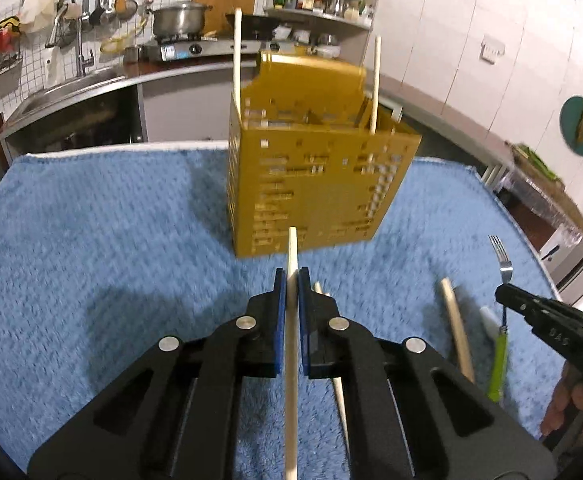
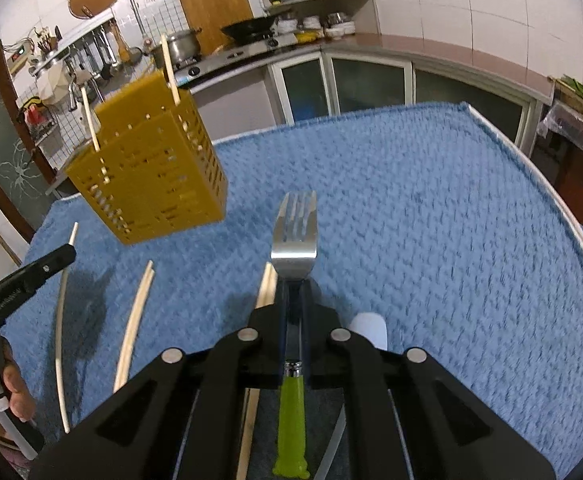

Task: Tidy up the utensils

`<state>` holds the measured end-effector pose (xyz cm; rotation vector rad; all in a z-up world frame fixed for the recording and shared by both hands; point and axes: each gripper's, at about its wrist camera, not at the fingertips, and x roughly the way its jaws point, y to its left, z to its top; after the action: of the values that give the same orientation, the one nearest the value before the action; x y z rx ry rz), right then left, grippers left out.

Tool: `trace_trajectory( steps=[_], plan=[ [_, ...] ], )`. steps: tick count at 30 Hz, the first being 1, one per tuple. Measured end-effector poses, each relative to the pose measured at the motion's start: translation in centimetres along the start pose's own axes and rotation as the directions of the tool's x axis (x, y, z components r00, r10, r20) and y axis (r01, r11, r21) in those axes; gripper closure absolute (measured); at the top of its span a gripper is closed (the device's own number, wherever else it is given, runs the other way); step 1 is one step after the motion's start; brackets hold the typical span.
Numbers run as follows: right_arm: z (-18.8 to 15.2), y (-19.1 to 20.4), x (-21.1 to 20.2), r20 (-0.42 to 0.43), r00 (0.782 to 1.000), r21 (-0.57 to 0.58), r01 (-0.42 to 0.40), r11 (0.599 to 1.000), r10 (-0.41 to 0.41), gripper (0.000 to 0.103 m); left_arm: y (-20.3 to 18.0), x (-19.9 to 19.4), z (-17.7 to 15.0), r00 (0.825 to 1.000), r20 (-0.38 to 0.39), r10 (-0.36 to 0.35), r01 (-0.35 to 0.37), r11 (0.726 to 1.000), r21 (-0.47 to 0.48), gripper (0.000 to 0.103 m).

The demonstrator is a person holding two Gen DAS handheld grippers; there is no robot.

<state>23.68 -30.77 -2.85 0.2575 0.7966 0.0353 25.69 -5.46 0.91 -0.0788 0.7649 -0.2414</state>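
Note:
A yellow perforated utensil holder [image 1: 315, 176] [image 2: 151, 172] stands on the blue towel [image 1: 91, 240] [image 2: 431, 220], with two wooden chopsticks [image 1: 237, 56] upright in it. My left gripper [image 1: 290, 280] is shut on another wooden chopstick [image 1: 292, 248], lifted just in front of the holder. My right gripper [image 2: 294, 284] is shut on the neck of a green-handled fork [image 2: 293, 232], tines pointing forward above the towel. That fork [image 1: 501, 264] and the right gripper [image 1: 507, 294] also show at the right in the left wrist view.
Loose chopsticks [image 2: 133, 320] [image 1: 457, 328] lie on the towel near the grippers, and a white object [image 2: 369, 330] lies by the right one. Behind the table runs a kitchen counter with a sink [image 1: 63, 88], a pot [image 1: 179, 18] and a shelf of bottles [image 1: 323, 0].

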Motion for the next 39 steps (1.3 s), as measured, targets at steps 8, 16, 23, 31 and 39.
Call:
trace_trajectory(
  steps=[8,16,23,31,39],
  plan=[
    [1.0,0.4,-1.3,0.081,0.996,-0.018,-0.028,0.999,0.029,0.097,0.1,-2.0,1.1,0.998,0.057,-0.042,0.042,0.999,-0.008,0.098],
    [2.1,1.6,-2.6,0.166,0.986,-0.074,-0.01,0.997,0.022,0.098,0.1,-3.1,1.4,0.993,0.095,-0.072,0.072,0.997,0.003,0.098],
    [3.5,2.5,-3.5,0.216,0.976,-0.112,-0.013,0.994,0.037,0.1,0.8,-2.8,1.9,0.991,0.069,-0.114,0.115,0.993,-0.017,0.098],
    [4.4,3.3,-2.8,0.218,0.975,-0.135,-0.001,0.991,0.031,0.101,0.9,-3.0,2.1,0.989,0.082,-0.12,0.12,0.993,0.008,0.098],
    [6.8,3.9,-4.3,0.268,0.963,-0.148,0.007,0.989,0.033,0.101,0.8,-5.9,5.3,0.964,0.241,-0.115,0.111,0.993,0.03,0.098]
  ],
)
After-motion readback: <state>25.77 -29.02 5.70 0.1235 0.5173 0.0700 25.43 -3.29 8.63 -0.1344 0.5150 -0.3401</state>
